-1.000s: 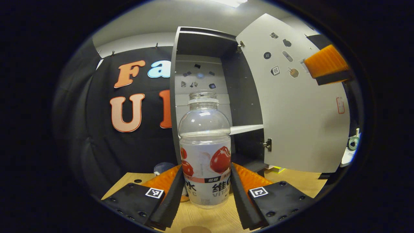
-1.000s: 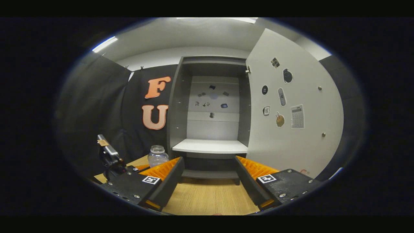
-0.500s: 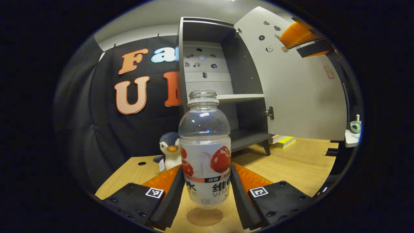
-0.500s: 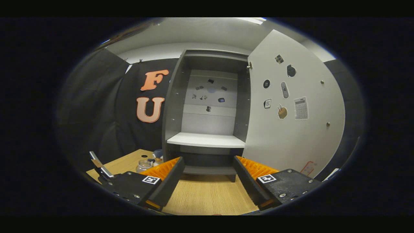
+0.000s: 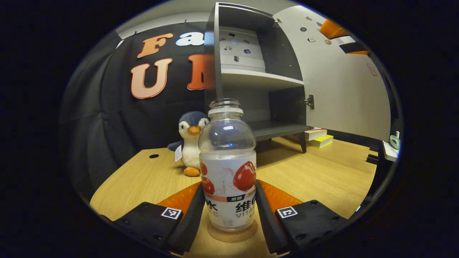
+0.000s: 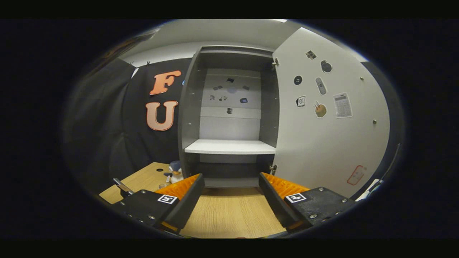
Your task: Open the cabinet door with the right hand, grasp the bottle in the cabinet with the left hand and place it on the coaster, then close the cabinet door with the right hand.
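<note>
Left gripper view: the left gripper (image 5: 229, 209) is clamped on the bottle (image 5: 228, 168), with both fingers pressed against the lower label band on either side. The bottle is upright, clear and uncapped. Its base sits over the round brown coaster (image 5: 232, 232) on the wooden table (image 5: 143, 179); whether the base touches the coaster cannot be told from this angle. A plush penguin (image 5: 189, 141) stands on the table behind and to the left of the bottle. Beyond it stands the cabinet (image 5: 258, 79), with its door (image 5: 344, 89) swung open to the right (stickers visible on the inner face). An orange-and-black part of the other gripper shows near the door's top edge (image 5: 339, 34). Some flat boxes (image 5: 317, 138) lie on the table under the open door.

Right gripper view: the right gripper (image 6: 231, 195) holds nothing, its fingers spread apart, and it faces the cabinet (image 6: 229, 114) head-on. The door (image 6: 330, 122) stands open on the right. The white shelf (image 6: 229, 146) inside is bare. The penguin (image 6: 174, 171) is visible low on the left, beside the cabinet.
</note>
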{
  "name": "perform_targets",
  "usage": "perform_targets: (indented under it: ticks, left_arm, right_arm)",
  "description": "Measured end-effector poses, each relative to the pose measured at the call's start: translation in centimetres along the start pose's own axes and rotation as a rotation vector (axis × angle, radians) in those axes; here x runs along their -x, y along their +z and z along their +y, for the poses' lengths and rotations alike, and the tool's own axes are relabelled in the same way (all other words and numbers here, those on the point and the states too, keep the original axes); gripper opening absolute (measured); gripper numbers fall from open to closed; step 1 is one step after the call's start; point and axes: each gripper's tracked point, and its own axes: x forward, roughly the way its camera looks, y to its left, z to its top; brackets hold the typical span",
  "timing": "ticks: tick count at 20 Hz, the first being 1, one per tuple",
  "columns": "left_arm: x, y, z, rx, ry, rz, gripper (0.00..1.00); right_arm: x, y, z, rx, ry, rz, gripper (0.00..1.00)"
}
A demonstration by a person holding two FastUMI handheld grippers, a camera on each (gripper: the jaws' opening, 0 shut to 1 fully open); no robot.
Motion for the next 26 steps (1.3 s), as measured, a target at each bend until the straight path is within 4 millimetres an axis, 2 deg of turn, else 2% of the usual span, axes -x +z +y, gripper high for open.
perform_targets:
  ticks: [8,11,26]
  left_arm:
    - [-1.0,-0.7,0.0,-0.003,0.010,-0.006,0.81]
    - [-1.1,-0.7,0.0,-0.014,0.011,-0.010,0.81]
    - [0.8,-1.5,0.0,0.007,0.029,0.064,0.84]
  right_arm:
    - [0.2,0.1,0.9,0.007,0.000,0.004,0.94]
    - [0.0,-0.5,0.8,0.000,0.003,0.022,0.94]
    - [0.0,-1.5,0.6,-0.028,0.004,0.063,0.94]
